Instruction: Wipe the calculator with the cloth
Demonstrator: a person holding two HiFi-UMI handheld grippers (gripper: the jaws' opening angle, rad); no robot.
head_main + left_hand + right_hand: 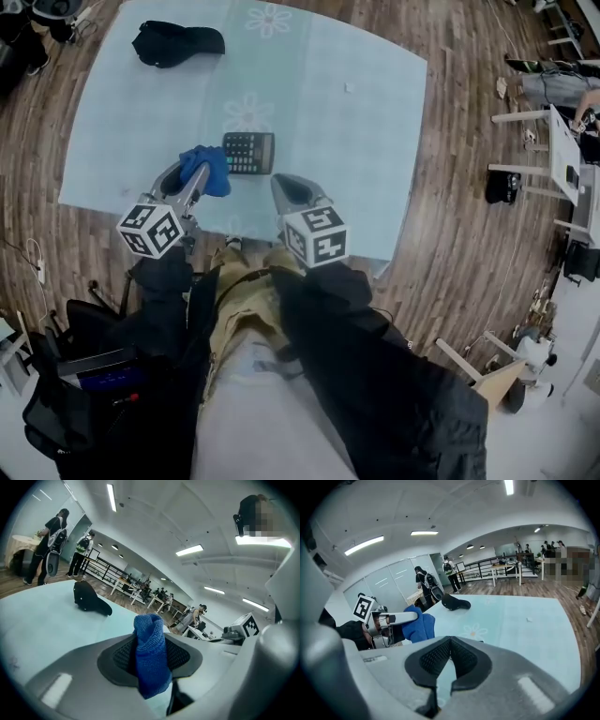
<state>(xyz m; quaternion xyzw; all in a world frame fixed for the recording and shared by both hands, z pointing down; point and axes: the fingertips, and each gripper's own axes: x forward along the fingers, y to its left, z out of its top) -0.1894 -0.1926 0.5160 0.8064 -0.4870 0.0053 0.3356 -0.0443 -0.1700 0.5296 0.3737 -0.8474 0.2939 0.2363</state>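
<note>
- Cloth [208, 169] bunched, clamped in left tool [190, 178], touching calculator's [249, 153] left edge.
- Calculator flat on worktop [356, 141], near its front edge.
- Right tool [298, 195] with jaws together, empty, just beside calculator.
- Black cap [176, 42] at far corner.

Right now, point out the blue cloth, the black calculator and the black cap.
Blue cloth [150, 658], left gripper view, middle fold.
Black calculator [249, 154], head view, keypad.
Black cap [173, 44], head view, crown.

The head view is looking down on the table [375, 141]. Both gripper views are looking low across it toward the black cap [89, 599], the right one also catching the left gripper [412, 618].
</note>
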